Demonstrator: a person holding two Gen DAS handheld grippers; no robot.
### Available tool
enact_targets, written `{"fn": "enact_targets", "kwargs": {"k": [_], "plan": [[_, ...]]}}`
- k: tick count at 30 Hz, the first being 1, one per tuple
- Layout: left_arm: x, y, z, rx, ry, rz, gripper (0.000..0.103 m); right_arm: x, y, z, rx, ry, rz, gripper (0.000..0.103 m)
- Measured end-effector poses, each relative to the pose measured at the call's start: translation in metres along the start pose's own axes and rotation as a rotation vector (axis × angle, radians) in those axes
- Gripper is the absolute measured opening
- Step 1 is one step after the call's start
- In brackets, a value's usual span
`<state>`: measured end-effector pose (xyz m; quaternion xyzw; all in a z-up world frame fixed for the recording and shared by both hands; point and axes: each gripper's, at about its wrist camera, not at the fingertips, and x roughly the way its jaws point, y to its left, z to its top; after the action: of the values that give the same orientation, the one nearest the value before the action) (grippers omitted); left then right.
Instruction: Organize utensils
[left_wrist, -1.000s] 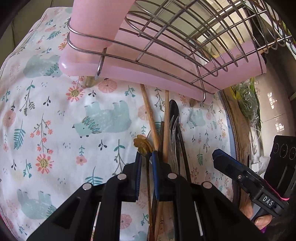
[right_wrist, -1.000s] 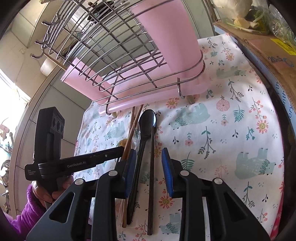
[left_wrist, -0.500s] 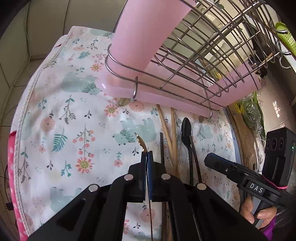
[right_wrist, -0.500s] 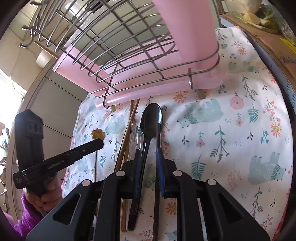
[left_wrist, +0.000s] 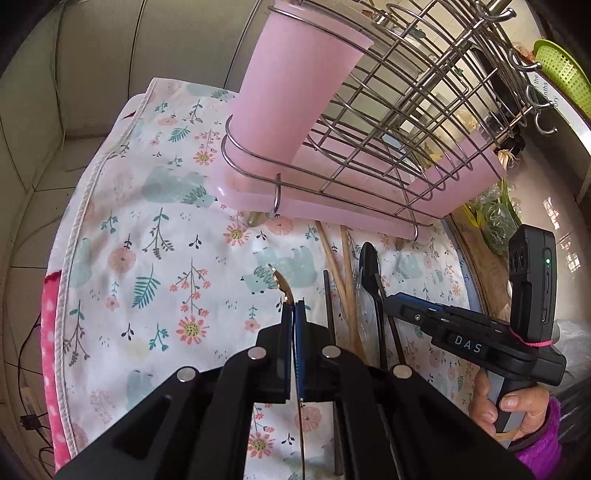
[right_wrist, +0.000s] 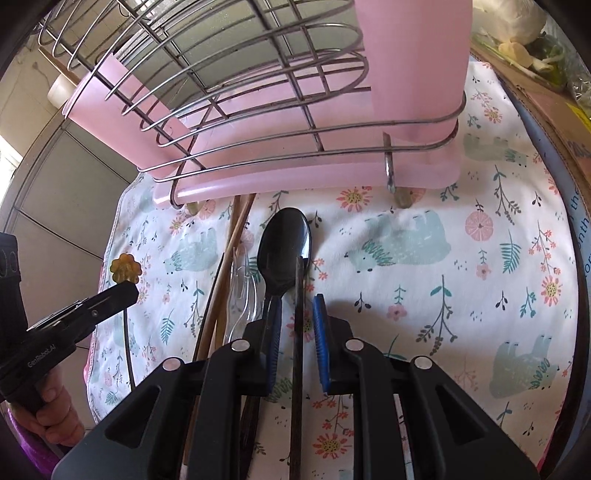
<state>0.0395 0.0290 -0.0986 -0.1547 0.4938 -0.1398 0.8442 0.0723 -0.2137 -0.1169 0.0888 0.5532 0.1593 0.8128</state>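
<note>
A: Left hand-held gripper (left_wrist: 294, 308) is clenched tight now. A second ago those jaws stood apart around the thin stem; they've snapped shut on the gold flower-topped pick (left_wrist: 281, 283).

B: And it's up off the cloth. In the right wrist view the flower head (right_wrist: 126, 270) hangs clear above the floral cloth (right_wrist: 461, 280), out at nine o'clock from the spoon.

A: Over to the right hand-held gripper (right_wrist: 295, 308). Its jaws have narrowed from wide to a close gap, with the dark chopstick (right_wrist: 298, 332) running straight down the middle and the handle of the black spoon (right_wrist: 286, 243) tucked against the left pad.

B: Pressing on the stick? I can't tell; there looks to be a sliver of daylight either side. Not a firm hold, I'd say.

A: The rest lies on the worktop: wooden chopsticks (right_wrist: 236, 229) and a clear plastic fork (right_wrist: 243, 295) at ten o'clock from the spoon bowl.

B: Dead ahead at twelve o'clock, the wire rack (right_wrist: 258, 92) with its pink cup (left_wrist: 295, 88). One utensil secured, and my guess is that cup is where it's headed.
</note>
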Motion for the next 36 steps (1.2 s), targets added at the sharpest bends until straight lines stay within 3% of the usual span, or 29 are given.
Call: {"fn": "enact_targets", "kwargs": {"k": [19,21,24,36], "plan": [[0.002,-0.006,-0.002,0.007,-0.007,0.004,0.001,0.015,0.01,0.004,-0.056,0.023,-0.045,0.017],[0.0,-0.006,-0.002,0.009,-0.014,0.003,0.001,0.013,0.007,0.003,-0.057,0.011,-0.053,0.006],[-0.007,-0.009,-0.002,0.018,-0.036,0.003,0.001,0.007,-0.003,0.0,-0.012,-0.003,-0.008,0.005],[-0.062,-0.026,0.003,0.045,-0.231,-0.015,0.001,-0.068,-0.02,-0.014,0.024,-0.239,0.084,0.005]]}}
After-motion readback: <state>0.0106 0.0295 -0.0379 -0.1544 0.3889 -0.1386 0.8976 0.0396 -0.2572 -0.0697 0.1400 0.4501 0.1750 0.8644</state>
